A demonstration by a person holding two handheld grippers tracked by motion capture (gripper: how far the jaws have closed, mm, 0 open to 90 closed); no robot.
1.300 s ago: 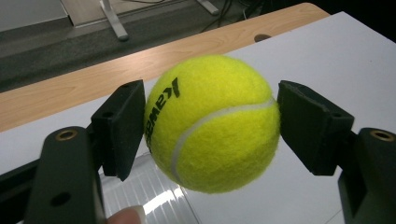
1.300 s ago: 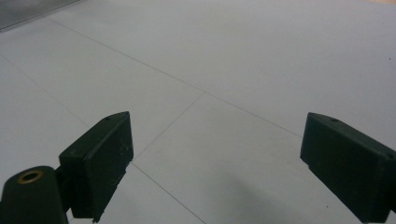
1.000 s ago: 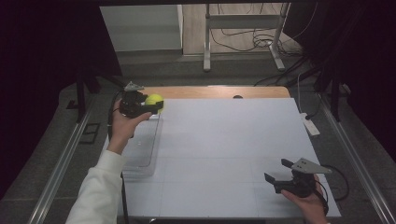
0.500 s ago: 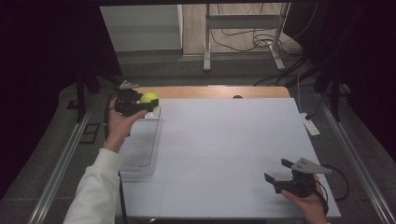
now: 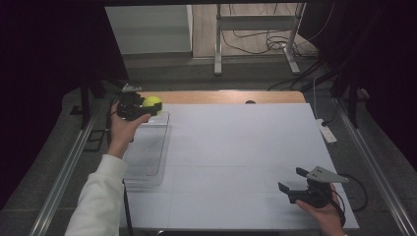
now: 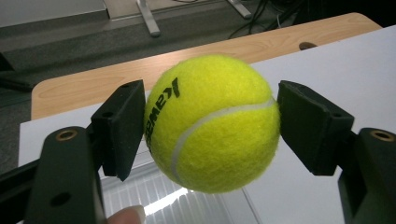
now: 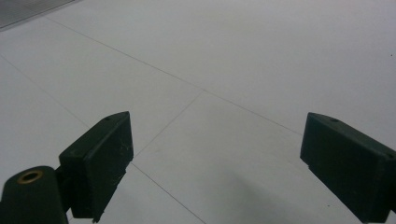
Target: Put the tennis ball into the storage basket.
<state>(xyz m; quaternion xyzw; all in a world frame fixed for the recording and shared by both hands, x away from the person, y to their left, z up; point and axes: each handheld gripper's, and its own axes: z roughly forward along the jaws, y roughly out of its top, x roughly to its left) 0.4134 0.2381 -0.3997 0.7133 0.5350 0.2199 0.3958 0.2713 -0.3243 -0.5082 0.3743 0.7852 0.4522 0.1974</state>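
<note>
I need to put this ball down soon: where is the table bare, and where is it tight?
The white tabletop is bare from the clear plastic tray across to the right gripper. It is tight at the far left corner, where the left gripper holds the yellow tennis ball over the tray's far end.

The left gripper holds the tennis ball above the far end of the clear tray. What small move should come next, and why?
Probably lower the left gripper toward the clear tray before opening. Its jaws clamp the tennis ball, which hangs in the air over the tray's far end, so releasing now may let it bounce out.
</note>
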